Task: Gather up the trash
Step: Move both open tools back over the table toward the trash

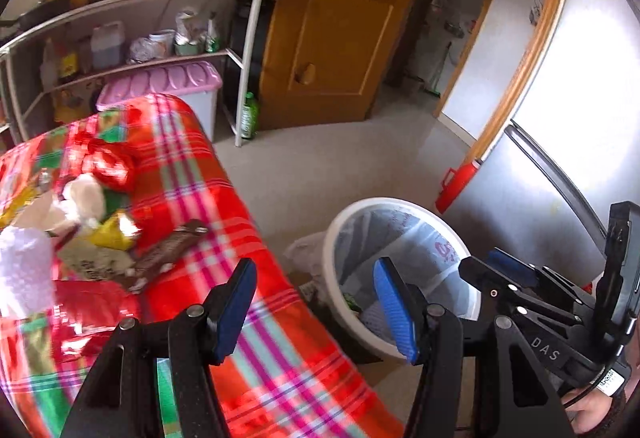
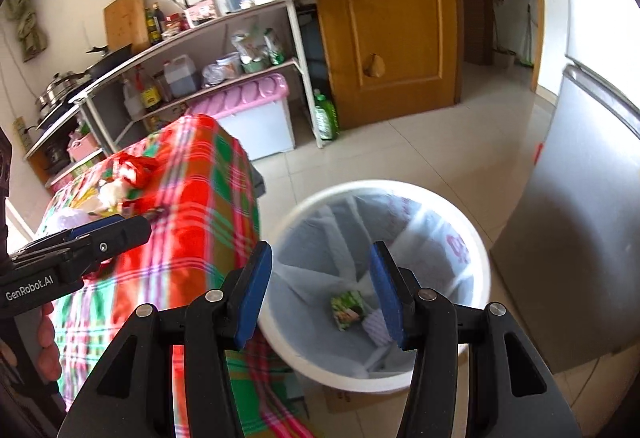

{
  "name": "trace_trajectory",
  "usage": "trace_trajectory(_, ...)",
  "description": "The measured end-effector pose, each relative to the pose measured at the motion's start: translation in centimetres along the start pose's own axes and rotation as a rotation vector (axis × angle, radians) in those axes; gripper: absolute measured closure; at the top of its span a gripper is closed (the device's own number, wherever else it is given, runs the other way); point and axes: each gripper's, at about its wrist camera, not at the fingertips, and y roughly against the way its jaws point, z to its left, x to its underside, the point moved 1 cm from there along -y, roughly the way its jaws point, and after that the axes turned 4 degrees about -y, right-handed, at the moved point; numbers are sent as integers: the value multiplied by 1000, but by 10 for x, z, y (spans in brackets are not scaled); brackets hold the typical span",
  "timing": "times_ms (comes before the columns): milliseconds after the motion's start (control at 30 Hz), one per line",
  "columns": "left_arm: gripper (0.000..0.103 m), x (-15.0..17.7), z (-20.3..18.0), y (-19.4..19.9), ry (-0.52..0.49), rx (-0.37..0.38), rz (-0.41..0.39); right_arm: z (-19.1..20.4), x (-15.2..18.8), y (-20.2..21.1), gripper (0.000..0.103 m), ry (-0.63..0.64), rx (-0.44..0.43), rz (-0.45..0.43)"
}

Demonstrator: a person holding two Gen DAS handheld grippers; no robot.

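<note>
A white bin [image 1: 334, 238] with a pale liner stands on the floor beside a table under a red plaid cloth [image 1: 256, 250]. On the cloth lies a heap of trash: a red wrapper [image 1: 110, 162], white tissue [image 1: 86, 198], a yellow wrapper [image 1: 114, 236], a brown wrapper [image 1: 172, 246] and white bubble wrap [image 1: 22, 274]. My left gripper [image 1: 316, 310] is open and empty over the table's edge. My right gripper [image 2: 322, 294] hangs open and empty above the bin [image 2: 476, 246]. In the bin lie a green packet [image 2: 348, 308] and a white scrap [image 2: 374, 328].
A metal shelf unit [image 1: 244, 50] with bottles and a kettle lines the far wall, a pink-lidded box [image 1: 168, 82] under it. A green bottle [image 1: 249, 116] and a wooden door [image 1: 340, 38] are behind. A grey fridge [image 2: 580, 218] stands right of the bin.
</note>
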Motion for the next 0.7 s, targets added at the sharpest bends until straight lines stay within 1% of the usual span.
trace_trajectory(67, 42, 4, 13, 11, 24, -20, -15, 14, -1, 1, 52, 17, -20, -2)
trace_trajectory(133, 42, 7, 29, 24, 52, -60, -33, 26, -2, 0, 52, 32, -38, -5)
trace_trajectory(300, 42, 16, 69, 49, 119, -128, -59, 65, -1, -7, 52, 78, -88, 4)
trace_trajectory(367, 42, 20, 83, 58, 130, -161, -69, 81, -1, -10, 52, 99, -110, 6)
trace_trajectory(467, 42, 29, 107, 71, 176, -181, -76, 101, 0, -15, 52, 126, -130, 12)
trace_trajectory(567, 42, 35, 128, 83, 200, -231, -89, 122, 2, -20, 52, 149, -152, 18)
trace_trajectory(700, 42, 45, 156, 96, 236, -256, -95, 147, 5, -30, 52, 190, -177, 33)
